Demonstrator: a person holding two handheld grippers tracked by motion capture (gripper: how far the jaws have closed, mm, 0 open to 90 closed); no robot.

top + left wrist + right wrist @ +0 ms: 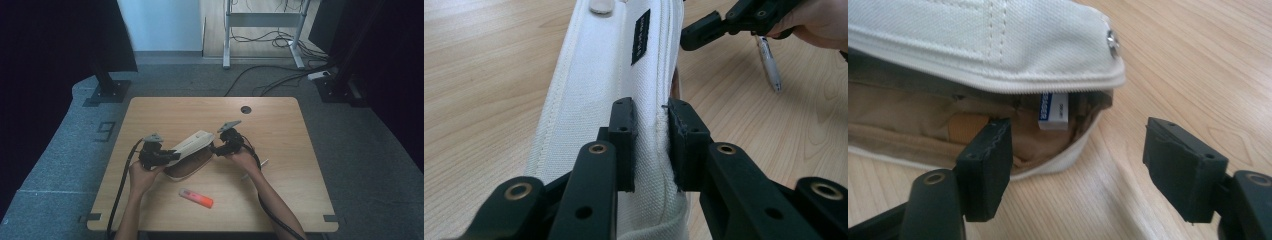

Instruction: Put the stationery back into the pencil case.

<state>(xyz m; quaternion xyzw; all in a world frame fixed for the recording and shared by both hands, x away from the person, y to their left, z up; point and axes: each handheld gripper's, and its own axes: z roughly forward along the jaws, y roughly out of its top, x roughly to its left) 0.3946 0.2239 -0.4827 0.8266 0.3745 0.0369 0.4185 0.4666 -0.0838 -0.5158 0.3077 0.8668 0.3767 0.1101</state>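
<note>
Nearest me on the table (280,200) lies one orange-and-white highlighter (196,198), just in front of the single white canvas pencil case (189,149) I am working on. I count two grippers, one case, one highlighter and one pen (769,62) lying on the wood to the case's right. My left gripper (167,156) is clamped on the case's white lid (624,75), its pads pinching the fabric near the zip seam and holding the flap raised. My right gripper (216,148) stands with its jaws apart at the case's far-right end, nothing between them; one finger (985,165) sits at the tan-lined mouth, where one small white eraser (1053,110) is tucked inside. The case sits at the table's centre, its long axis running from near left to far right.
</note>
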